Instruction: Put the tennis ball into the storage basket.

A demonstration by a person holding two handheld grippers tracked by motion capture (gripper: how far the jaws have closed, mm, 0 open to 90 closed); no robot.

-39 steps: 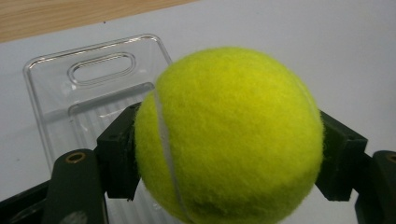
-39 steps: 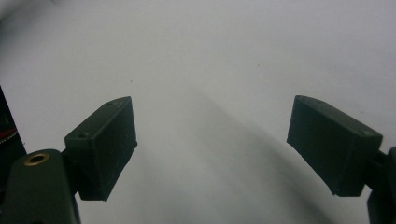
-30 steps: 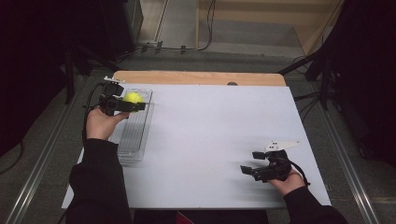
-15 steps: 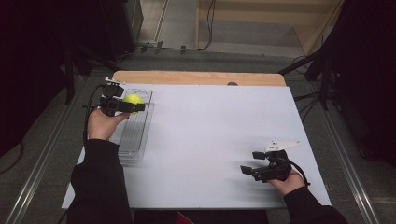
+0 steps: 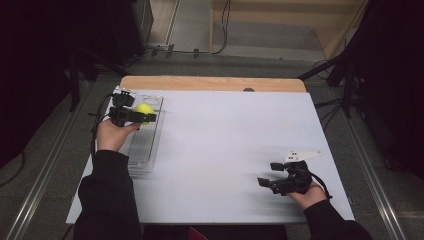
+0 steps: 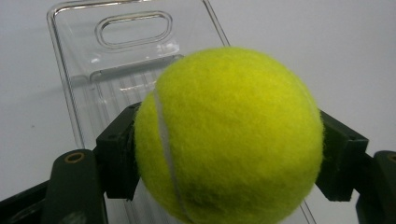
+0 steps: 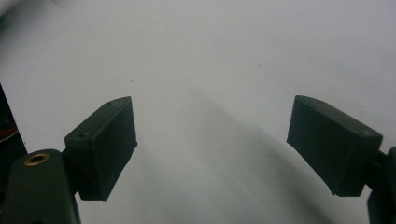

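A yellow-green tennis ball [image 5: 144, 109] is held just above the far end of a clear plastic tray [image 5: 142, 145] at the table's left side. My left gripper [image 5: 143, 114] is shut on it. In the left gripper view both pads press the sides of the ball [image 6: 229, 135], and the tray [image 6: 70, 28] with its handle slot lies beneath and beyond. My right gripper [image 5: 265, 182] rests low over the white tabletop at the front right. Its jaws stand wide open with nothing between them, and bare white surface shows past the gripper [image 7: 212, 149].
The white table top [image 5: 225, 140] has a wooden strip [image 5: 210, 82] along its far edge. Metal rails run along the floor on both sides, and cables lie on the floor behind the table. A cable trails from the left gripper off the table's left edge.
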